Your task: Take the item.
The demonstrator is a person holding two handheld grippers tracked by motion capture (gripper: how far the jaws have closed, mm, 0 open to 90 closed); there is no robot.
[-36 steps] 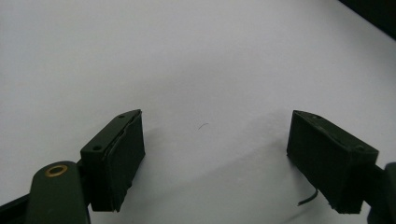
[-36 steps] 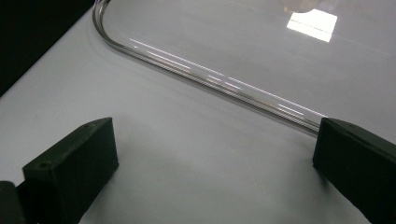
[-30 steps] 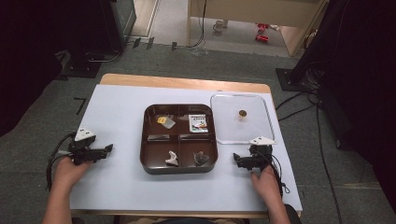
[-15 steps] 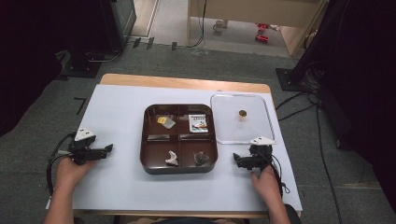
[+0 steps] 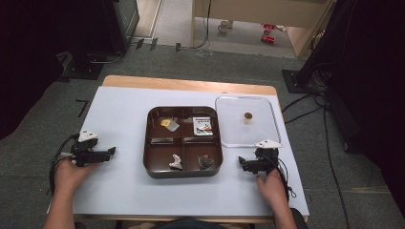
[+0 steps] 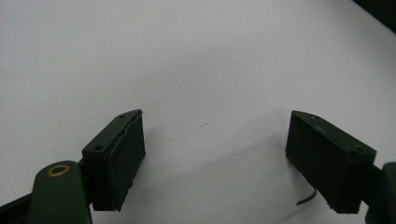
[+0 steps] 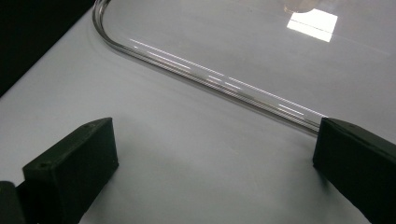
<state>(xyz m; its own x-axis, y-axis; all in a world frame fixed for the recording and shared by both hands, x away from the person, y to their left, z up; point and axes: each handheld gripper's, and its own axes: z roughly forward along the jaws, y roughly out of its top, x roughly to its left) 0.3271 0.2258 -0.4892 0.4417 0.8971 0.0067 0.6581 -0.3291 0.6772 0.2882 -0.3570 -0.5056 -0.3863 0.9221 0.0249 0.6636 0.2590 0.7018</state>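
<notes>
My right gripper (image 5: 247,165) rests on the white table cover (image 5: 119,109) with its jaws wide apart and nothing between them. It is just near of the clear plastic lid (image 5: 246,121), whose rim (image 7: 210,79) passes close in front of the jaws. I judge the step is to take this lid. To do it well I should slide one jaw under the near rim and close on the edge, keeping the lid flat, because the thin plastic can slip.

My left gripper (image 5: 102,153) is also open and empty, resting well apart at the left.

Between them stands the brown four-compartment tray (image 5: 183,171) with small items inside. The small brown knob (image 5: 248,115) on the lid is another possible grip.
</notes>
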